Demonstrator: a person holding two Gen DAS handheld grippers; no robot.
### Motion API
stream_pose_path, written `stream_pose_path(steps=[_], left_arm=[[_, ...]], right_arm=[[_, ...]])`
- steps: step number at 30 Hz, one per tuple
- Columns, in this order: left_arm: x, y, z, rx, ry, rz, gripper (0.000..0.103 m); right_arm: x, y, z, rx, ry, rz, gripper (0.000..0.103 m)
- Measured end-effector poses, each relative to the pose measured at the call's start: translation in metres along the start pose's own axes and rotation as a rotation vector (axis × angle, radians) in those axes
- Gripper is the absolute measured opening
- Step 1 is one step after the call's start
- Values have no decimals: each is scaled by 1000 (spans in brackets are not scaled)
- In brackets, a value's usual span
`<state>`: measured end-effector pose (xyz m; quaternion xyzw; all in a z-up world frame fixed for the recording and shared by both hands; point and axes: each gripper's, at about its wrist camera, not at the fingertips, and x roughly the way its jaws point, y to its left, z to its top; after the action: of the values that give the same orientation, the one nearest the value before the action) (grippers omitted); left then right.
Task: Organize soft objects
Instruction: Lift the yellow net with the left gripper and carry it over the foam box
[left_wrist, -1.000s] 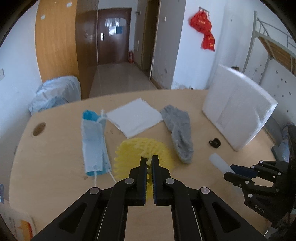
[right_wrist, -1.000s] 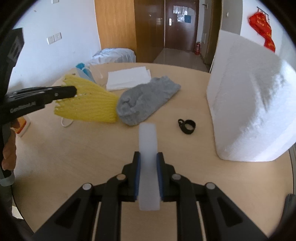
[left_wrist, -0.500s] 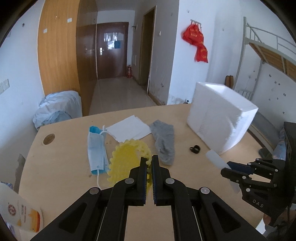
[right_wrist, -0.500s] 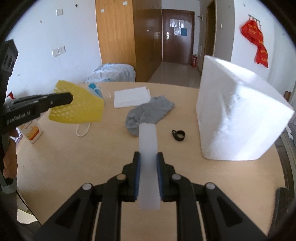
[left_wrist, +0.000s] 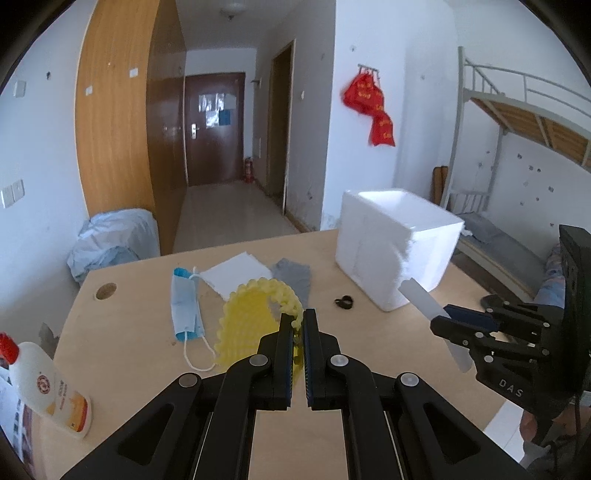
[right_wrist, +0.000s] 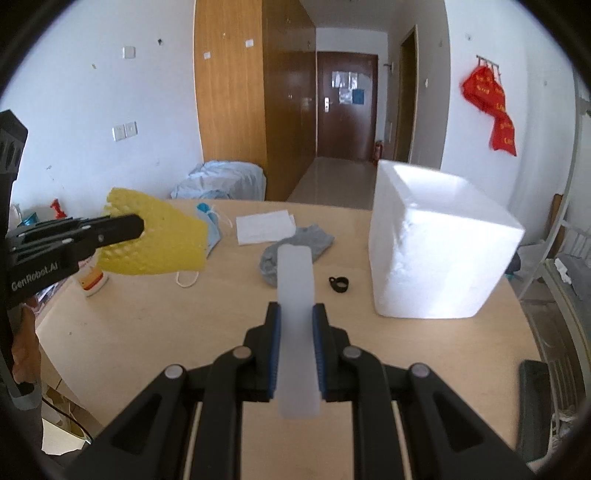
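Note:
My left gripper (left_wrist: 299, 325) is shut on a yellow foam net sleeve (left_wrist: 251, 317) and holds it up above the wooden table (left_wrist: 129, 354); the sleeve also shows in the right wrist view (right_wrist: 159, 243). My right gripper (right_wrist: 295, 321) is shut on a translucent white foam strip (right_wrist: 295, 295), also held above the table; the strip shows in the left wrist view (left_wrist: 424, 302). A grey sock (right_wrist: 295, 247), a blue face mask (left_wrist: 184, 306) and a folded white cloth (left_wrist: 236, 275) lie on the table. A white foam box (right_wrist: 439, 240) stands open at the right.
A small black ring clip (right_wrist: 339, 284) lies beside the box. A white bottle with a red cap (left_wrist: 40, 387) lies at the table's left edge. A cable hole (left_wrist: 106, 291) is in the far left of the table. A bunk bed (left_wrist: 517, 122) stands at the right.
Both grippers have risen and pulled back from the table with their objects. The yellow sleeve has lifted off the table. The open top of the foam box has come into view.

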<state>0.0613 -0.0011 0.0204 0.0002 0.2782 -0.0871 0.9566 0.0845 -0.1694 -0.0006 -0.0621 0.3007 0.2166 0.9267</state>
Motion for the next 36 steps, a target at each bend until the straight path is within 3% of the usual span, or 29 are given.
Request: stream_pose_path(steps=[11,20,30,36], left_arm=[[-25,-26,0,40,-54,-36,5],[-29,-49,21,76,-113,-101,5],[4,-70,48,120,-126,-166,5],[22,-78,63,133,-129,-186,5]], right_arm=[[-26,-1,0,8,-58,-36,20],[-32,-24,19,26,-104,-110,20],[-33,-57,50,50,-153,-205,20],[-13,-78,79,52,-150,-248,20]])
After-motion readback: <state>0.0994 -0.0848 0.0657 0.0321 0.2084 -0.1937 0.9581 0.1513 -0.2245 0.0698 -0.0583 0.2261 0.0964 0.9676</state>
